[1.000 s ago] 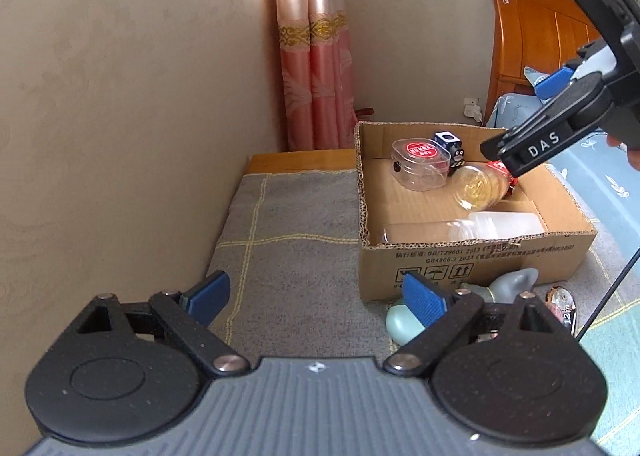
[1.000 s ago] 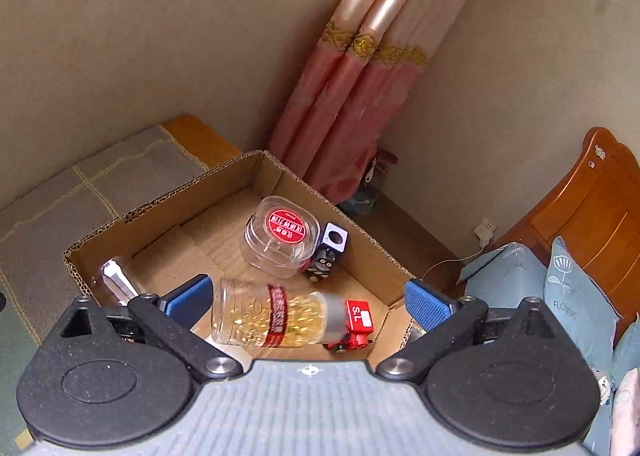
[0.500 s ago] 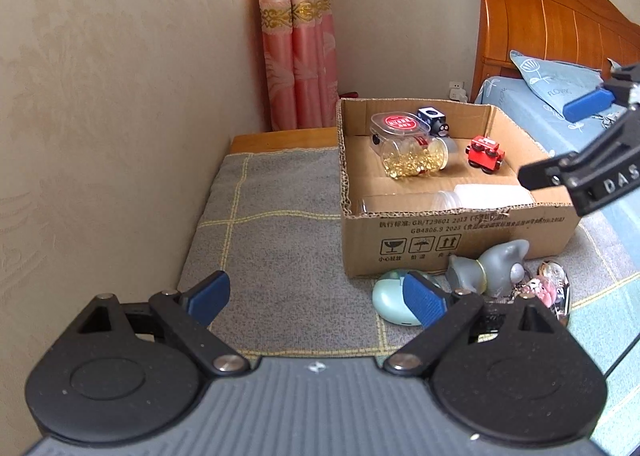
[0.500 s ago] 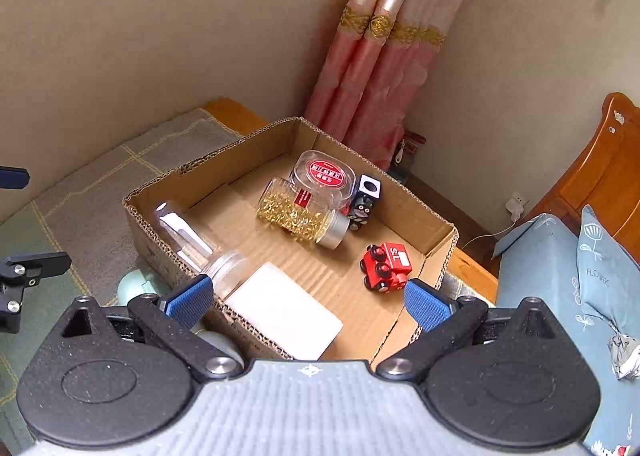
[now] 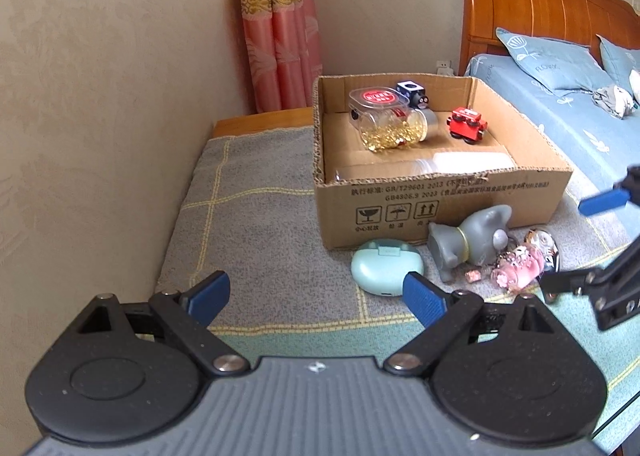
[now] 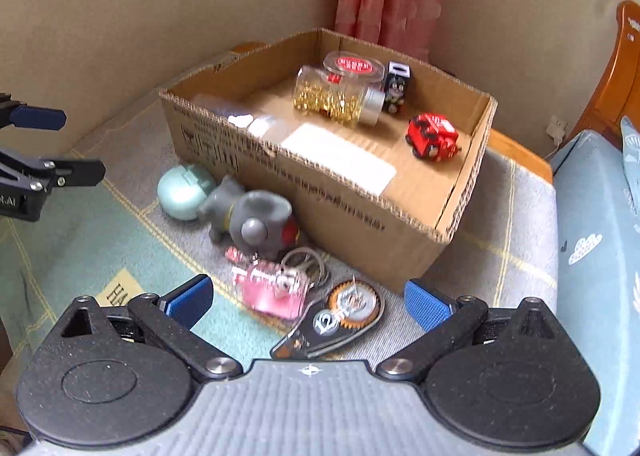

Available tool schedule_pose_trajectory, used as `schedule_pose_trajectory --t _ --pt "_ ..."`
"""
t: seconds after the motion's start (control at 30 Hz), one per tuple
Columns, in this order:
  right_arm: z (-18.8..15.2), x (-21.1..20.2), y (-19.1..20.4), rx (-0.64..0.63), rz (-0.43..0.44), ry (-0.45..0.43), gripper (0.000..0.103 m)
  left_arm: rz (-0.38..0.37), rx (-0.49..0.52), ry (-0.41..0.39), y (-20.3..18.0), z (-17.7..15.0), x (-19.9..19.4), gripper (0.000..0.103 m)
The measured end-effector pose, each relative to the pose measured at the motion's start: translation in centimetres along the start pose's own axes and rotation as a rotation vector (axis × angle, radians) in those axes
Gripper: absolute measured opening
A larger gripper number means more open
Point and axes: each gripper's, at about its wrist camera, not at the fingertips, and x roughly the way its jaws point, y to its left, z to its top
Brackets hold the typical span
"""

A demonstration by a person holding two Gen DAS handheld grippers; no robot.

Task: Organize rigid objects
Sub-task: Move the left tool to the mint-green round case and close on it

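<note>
Spread wide with nothing between the blue pads, the right tongs (image 6: 308,302) are held just above a pink keychain charm (image 6: 272,290) and a correction tape dispenser (image 6: 340,316), both lying on the grey blanket (image 6: 508,223) directly ahead of the pads. Just beyond the charm, a grey elephant figurine (image 6: 252,215) is seen on its side, and a mint-green rounded case (image 6: 182,189) is found touching or nearly touching it, further left. Past these, a cardboard box (image 6: 360,211) is set on the blanket; inside it a jar of golden beads (image 6: 332,95), a clear tub with a red lid (image 6: 354,65), a black and white toy (image 6: 396,89), a red toy vehicle (image 6: 434,135) and a clear bottle (image 6: 240,115) are kept. The left tongs (image 5: 316,296) are likewise held wide apart and empty, with the mint-green case just beside the right pad and the box further ahead.
</note>
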Motion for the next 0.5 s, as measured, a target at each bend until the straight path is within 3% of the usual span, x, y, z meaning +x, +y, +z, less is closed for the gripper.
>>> schedule_pose_trajectory --t 0.23,0.5 --pt "-3.7 1.2 -1.0 0.070 0.014 0.000 0.103 -0.009 0.014 0.042 -1.1 -0.5 1.0 0.093" --pt "-3.6 2.2 -1.7 0.094 -0.041 -0.044 0.103 -0.014 0.025 0.063 -2.1 -0.4 1.8 0.093"
